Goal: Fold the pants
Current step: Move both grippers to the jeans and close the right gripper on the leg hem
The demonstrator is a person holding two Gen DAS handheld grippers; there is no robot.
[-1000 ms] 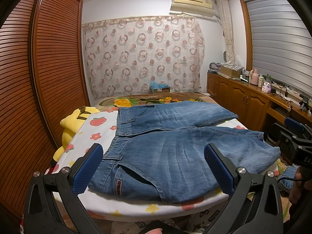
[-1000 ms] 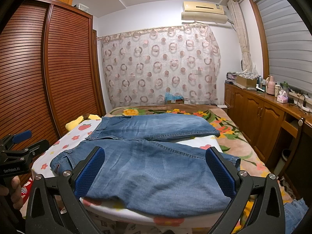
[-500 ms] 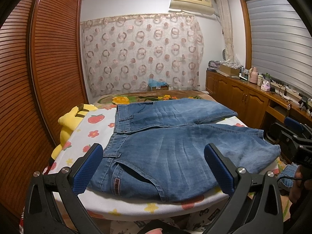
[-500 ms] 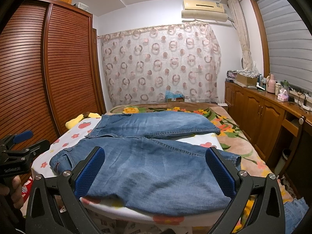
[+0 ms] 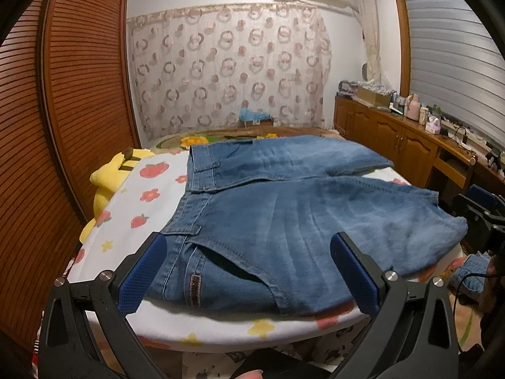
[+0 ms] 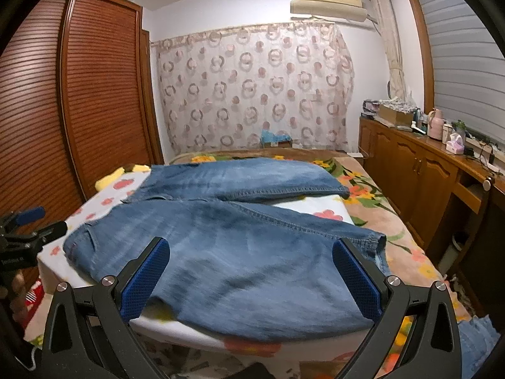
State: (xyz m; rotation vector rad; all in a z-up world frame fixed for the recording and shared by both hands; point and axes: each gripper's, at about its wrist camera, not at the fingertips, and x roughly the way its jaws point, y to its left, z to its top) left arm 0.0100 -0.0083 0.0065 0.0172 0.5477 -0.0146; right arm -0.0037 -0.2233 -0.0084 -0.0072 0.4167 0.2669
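Blue denim pants (image 5: 284, 218) lie spread flat on a white pad printed with strawberries and flowers (image 5: 142, 208), which rests on a bed; the 2 legs extend to the right, the waistband to the left. The fabric is faded mid-blue with visible stitched seams, a slanted front pocket and a small brown label near the front edge. In the right wrist view the hems (image 6: 363, 243) show doubled stitching, and the nearer leg drapes over the pad's front edge.

Left gripper (image 5: 249, 274): jaws wide apart, holding nothing, hovering at the waistband end; its left blue textured pad (image 5: 142, 274) overlaps the waistband corner in the picture, though contact cannot be judged. Right gripper (image 6: 252, 281): jaws equally wide, empty, framing the nearer leg close to its hem. Both have black frames with silver bolts.

A yellow plush toy (image 5: 110, 177) lies at the pad's left edge. Beyond are a flower-patterned blanket (image 6: 363, 189), a sheer curtain with ring motifs (image 5: 227, 66), slatted wooden wardrobe doors (image 5: 82, 94), a wooden cabinet (image 6: 410, 164) and a wall air conditioner (image 6: 328, 0).
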